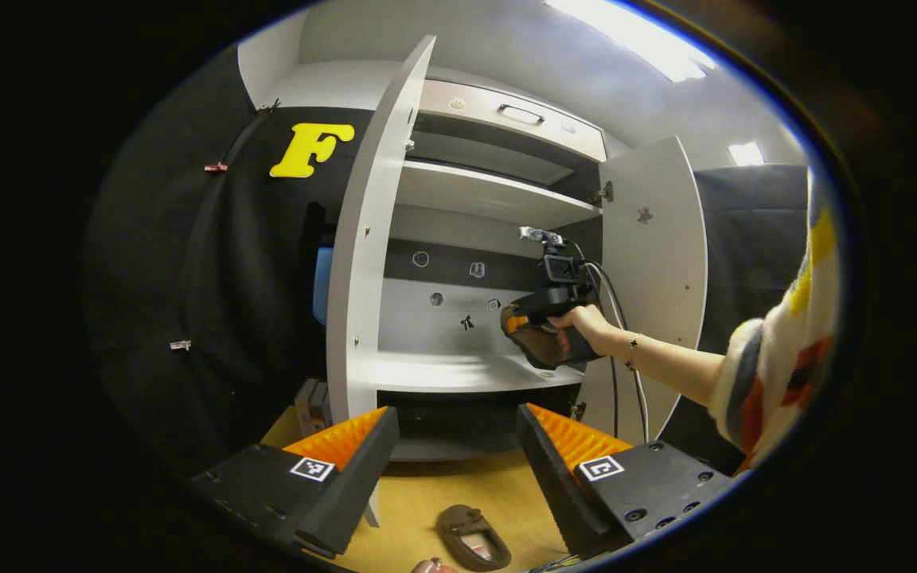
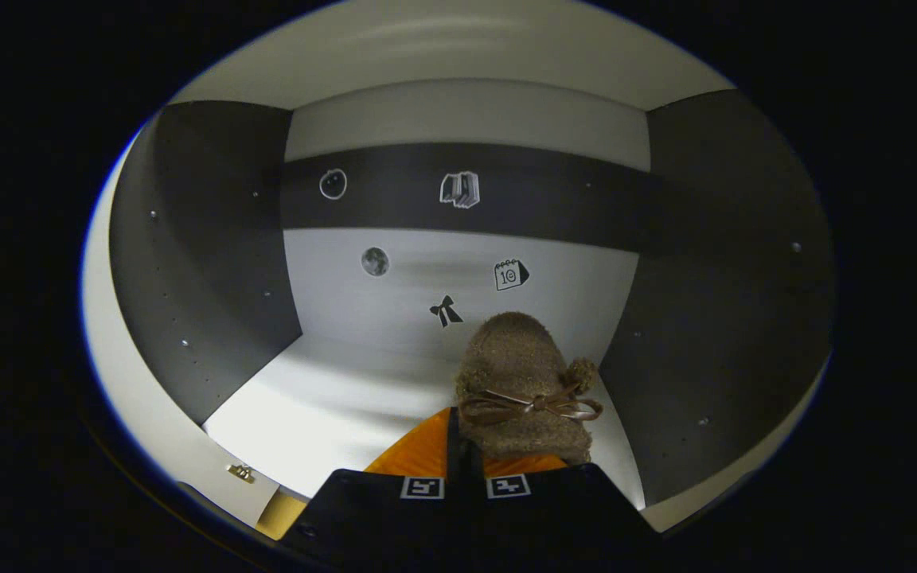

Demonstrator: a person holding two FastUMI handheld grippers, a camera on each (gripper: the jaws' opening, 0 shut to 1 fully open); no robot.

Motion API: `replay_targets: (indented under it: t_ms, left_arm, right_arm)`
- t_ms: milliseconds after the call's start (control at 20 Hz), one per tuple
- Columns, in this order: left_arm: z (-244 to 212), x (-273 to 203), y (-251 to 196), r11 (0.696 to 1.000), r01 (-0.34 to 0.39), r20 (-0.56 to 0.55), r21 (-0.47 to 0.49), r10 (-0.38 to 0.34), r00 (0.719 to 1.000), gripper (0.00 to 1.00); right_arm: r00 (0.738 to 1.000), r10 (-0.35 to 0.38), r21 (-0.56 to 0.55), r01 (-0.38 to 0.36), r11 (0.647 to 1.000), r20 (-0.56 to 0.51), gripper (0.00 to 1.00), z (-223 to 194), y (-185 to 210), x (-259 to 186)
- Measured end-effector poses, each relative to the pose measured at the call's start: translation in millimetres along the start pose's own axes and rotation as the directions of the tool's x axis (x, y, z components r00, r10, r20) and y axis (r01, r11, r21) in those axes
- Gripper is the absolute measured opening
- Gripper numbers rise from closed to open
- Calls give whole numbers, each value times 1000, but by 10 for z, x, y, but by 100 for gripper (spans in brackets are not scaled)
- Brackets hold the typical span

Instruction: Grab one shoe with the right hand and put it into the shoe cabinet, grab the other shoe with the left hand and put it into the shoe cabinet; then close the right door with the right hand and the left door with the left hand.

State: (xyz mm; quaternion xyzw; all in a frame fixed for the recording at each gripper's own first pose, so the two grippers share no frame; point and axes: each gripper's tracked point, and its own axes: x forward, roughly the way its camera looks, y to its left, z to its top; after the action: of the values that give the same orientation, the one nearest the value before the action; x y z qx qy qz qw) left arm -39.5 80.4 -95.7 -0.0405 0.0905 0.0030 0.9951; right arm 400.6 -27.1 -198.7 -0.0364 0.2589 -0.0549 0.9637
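The left claw [image 1: 458, 469] is wide open and holds nothing. Just below it, a brown shoe [image 1: 473, 538] lies on the wooden floor [image 1: 435, 493], waiting its turn.

The right claw [image 2: 465, 446] is shut tight on the other shoe [image 2: 524, 382] — fuzzy and round, with a shiny ribbon bow — just above the smooth grey shelf [image 2: 331, 398] inside the shoe cabinet [image 1: 498, 191]. This looks like the first step. Next, the claw needs to lower the shoe, open, and back out. Both flat white doors — left door [image 1: 367, 239], right door [image 1: 653, 263] — stand open.
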Motion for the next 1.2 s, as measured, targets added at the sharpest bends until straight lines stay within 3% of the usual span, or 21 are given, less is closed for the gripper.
replay_targets:
  t_ms: [250, 450, 550, 600, 700, 1000, 1200]
  left_arm:
    - [-64, 61, -32, 998, -54, -32, -27, 53, 998, 95]
    - [-75, 112, -5, 995, -90, -46, -30, 89, 995, 95]
    - [-59, 143, -34, 995, -93, -44, -27, 92, 995, 95]
    - [-35, 173, -57, 996, -87, -39, -25, 86, 996, 95]
    - [-16, 234, -123, 997, -69, -34, -22, 68, 997, 95]
    - [-170, 330, -296, 999, -8, -37, -44, 6, 999, 95]
    - [-800, 349, -356, 985, 30, -105, -168, -48, 993, 95]
  right_arm:
    - [989, -4, -17, 1, 1000, -145, 4, -436, 74, 653]
    - [982, -26, -1, 27, 1000, -185, 5, -565, 58, 797]
    - [977, 19, 17, -16, 1000, -213, 24, -626, 136, 751]
    - [977, 35, 11, -33, 999, -210, 65, -601, 175, 662]
    - [982, 39, -5, -41, 999, -186, 80, -536, 155, 563]
    - [997, 72, 47, -70, 996, -34, 98, -209, 39, -351]
    - [984, 86, 37, -93, 995, 156, 98, 120, -51, -1332]
